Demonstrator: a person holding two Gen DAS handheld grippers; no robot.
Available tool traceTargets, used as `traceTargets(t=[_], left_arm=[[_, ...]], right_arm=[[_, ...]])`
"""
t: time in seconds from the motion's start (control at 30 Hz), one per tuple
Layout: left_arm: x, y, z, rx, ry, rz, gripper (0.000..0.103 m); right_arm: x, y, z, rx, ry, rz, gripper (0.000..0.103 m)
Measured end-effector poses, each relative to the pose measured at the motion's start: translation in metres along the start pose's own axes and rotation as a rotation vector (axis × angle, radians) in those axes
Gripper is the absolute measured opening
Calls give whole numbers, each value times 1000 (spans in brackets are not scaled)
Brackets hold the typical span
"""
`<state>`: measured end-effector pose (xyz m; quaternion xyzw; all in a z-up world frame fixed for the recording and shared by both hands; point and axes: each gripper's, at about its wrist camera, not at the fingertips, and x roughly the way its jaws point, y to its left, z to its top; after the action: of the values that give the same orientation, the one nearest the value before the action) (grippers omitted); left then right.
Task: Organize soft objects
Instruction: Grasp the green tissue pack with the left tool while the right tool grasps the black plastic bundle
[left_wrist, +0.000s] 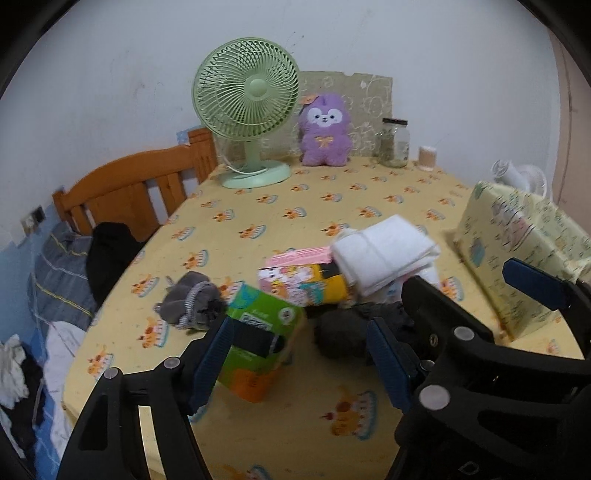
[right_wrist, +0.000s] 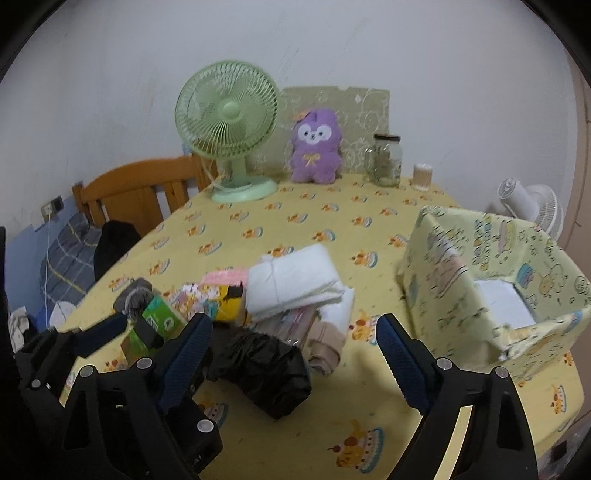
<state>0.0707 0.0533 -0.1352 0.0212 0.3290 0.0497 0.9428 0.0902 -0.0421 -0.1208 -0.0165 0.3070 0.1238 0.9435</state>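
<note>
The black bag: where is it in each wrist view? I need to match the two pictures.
Left wrist view: black bag sits low centre, just right of the green box, partly hidden behind the left gripper's right finger.
Right wrist view: black bag lies low centre, between the right gripper's fingers, in front of the white cloths.
Shared landmark: the green fan at the table's far edge.

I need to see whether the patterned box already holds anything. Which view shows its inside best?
The right wrist view: the patterned box opens toward the camera, with something white inside. The left wrist view shows only its outer wall.
</note>
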Motion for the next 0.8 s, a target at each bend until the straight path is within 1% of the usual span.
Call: traceTargets(t=[0.2,0.37,0.4,0.43,0.57,0.6,0.67,0.7,0.73,0.77,0.8], left_arm=[[14,13,-5,-6,32,13,76],[26,23,-8,-15,67,9,76],[28,25,-9,-16,73,7,76],[30,25,-10,-14,78,5,76],[35,25,-13,-5,83,2,76],[36,25,-14,-3,85,3,72],[35,23,-15,6,85,12,68],[35,23,-16,9,84,18,63],[36,23,-16,10,84,26,59],[36,23,-16,15,85,42,53],[37,24,-16,14,86,47,50]], right_arm=[[15,9,-4,-23,46,1,88],[26,15,-6,-40,84,8,83],[28,15,-6,-42,91,8,80],[30,17,-7,-43,100,10,73],[37,19,-10,-34,133,36,62],[38,21,-11,-35,138,41,60],[41,23,-12,-40,147,40,59],[42,23,-13,-39,150,42,59],[43,23,-13,-38,158,42,56],[43,22,-14,-31,164,47,53],[44,22,-14,-25,167,48,48]])
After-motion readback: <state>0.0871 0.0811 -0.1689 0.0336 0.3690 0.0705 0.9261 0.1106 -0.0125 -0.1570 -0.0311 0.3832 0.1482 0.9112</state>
